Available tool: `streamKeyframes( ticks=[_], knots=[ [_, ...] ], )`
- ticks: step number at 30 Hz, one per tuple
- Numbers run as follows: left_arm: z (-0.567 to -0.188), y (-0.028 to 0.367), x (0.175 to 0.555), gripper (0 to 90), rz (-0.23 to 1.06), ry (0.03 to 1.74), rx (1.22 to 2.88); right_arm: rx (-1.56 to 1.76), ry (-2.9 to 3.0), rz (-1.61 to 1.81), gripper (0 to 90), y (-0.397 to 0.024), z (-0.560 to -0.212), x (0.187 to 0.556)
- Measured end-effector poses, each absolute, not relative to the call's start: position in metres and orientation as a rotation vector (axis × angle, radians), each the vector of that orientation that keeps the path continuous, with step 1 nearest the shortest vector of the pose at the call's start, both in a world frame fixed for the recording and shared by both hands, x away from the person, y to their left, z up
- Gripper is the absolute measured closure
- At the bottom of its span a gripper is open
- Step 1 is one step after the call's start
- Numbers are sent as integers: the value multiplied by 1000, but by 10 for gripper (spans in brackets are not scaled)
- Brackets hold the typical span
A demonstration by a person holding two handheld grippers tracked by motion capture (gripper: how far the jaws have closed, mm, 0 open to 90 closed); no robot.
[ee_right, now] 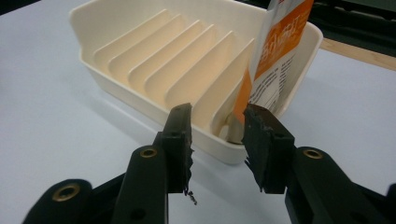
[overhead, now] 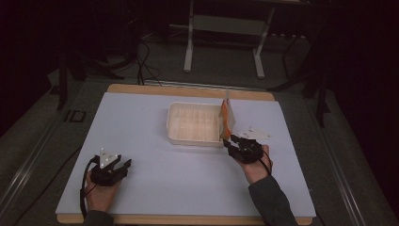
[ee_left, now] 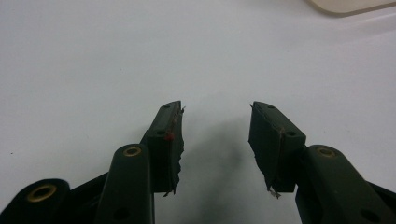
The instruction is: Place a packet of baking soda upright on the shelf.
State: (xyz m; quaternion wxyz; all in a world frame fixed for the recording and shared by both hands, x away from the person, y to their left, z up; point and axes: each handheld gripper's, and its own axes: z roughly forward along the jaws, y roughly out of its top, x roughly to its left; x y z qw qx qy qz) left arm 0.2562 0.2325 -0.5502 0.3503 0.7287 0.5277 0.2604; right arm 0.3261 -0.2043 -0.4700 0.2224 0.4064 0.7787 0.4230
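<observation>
While held just in front of the cream slotted tray (ee_right: 140, 60), at its near right corner, right gripper (ee_right: 217, 140): jaws apart, nothing between the pads, clear of the tray rim. Orange-and-white packet (ee_right: 275, 51): upright in the tray's end slot on the right, leaning against the end wall, top edge above the rim. From above, same packet (overhead: 227, 117) at the tray's (overhead: 195, 140) right end, right gripper (overhead: 235, 142) just beside that corner, hand (overhead: 254, 167) behind it on the white table sheet (overhead: 188, 188). Left gripper (ee_left: 215, 135): jaws wide apart over bare sheet, nothing clamped; seen from above (overhead: 123, 165) near the sheet's front left, well apart from tray and packet.
</observation>
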Motion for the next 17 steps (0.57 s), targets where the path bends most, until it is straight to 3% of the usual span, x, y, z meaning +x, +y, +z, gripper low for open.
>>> streamKeyframes(
  ticks=[17],
  knots=[
    [-550, 233, 256, 541, 675, 1368, 1880, 1077, 2301, 1225, 608, -198, -479, 303]
  ],
)
